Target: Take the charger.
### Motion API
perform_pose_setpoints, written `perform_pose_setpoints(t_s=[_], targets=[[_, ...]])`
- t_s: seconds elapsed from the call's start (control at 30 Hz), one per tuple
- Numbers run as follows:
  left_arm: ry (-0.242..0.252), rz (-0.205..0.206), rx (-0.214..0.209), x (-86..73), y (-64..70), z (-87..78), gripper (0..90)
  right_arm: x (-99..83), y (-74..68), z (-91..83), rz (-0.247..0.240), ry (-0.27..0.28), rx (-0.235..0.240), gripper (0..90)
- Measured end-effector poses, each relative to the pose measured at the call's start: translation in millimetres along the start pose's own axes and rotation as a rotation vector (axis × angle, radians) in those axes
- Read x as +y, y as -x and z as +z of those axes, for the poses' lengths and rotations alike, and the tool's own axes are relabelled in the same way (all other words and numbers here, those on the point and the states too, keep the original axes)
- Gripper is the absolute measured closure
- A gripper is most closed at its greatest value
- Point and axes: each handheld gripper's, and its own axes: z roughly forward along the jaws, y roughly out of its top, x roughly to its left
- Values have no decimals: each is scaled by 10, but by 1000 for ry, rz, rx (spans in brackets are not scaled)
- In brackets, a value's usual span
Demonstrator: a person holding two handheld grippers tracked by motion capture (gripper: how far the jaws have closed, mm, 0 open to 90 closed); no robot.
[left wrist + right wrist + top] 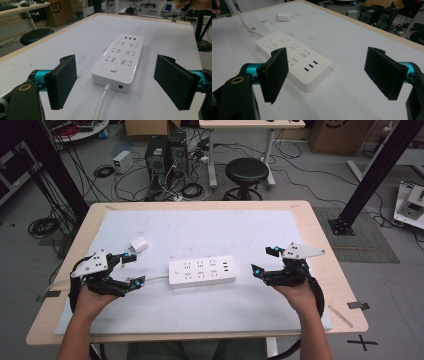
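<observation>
A white power strip lies flat in the middle of the white mat, and its white cable runs off to the left. A small white plug adapter sits behind and left of it. My left gripper is open just left of the strip's cable end. My right gripper is open just right of its USB end. In the left gripper view the strip and cable lie between the wide-apart jaws. The right gripper view has the strip at left and the adapter far off.
The mat covers a wooden table. A black stool and computer towers stand on the floor beyond the far edge. Black frame posts rise at both sides. Tape marks are stuck near the right corner.
</observation>
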Motion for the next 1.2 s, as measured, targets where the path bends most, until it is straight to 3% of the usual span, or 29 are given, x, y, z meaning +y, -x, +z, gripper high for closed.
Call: perform_pose_setpoints(t_s=[0.13,0.2,0.37,0.4,0.53,0.57,0.6,0.7,0.73,0.77,0.87,0.97,1.03,1.2], targets=[[-13,-1,20,35,-44,14,186,37,-6,-3,-15,-13,-9,199],[-13,-26,37,55,-96,13,186,59,-7,-11,-24,-12,-12,198],[-22,-28,74,117,-234,26,186,86,16,-35,-36,-16,-15,199],[-31,-21,91,169,-352,47,186,85,24,-33,-38,-18,-15,198],[-82,-33,117,236,-586,114,186,60,39,-15,-36,-27,-20,198],[-82,-33,117,236,-586,114,186,60,39,-15,-36,-27,-20,198],[-89,-42,123,249,-698,151,186,46,39,-11,-33,-32,-22,198],[-110,-44,134,261,-807,185,186,27,50,-10,-37,-32,-25,198],[-118,-39,146,264,-908,219,187,19,47,-6,-34,-30,-25,198],[-112,-38,145,255,-968,225,187,12,49,-2,-36,-32,-25,198],[-160,-62,161,227,-1143,268,187,-5,38,22,-27,-44,-24,198],[-130,-99,195,132,-1298,289,188,-10,26,48,-29,-56,-29,198],[-163,-121,216,38,-1381,318,188,-14,21,72,-34,-55,-28,198],[-227,-145,194,-158,-1483,411,187,-15,-8,129,-35,-63,-25,198]])
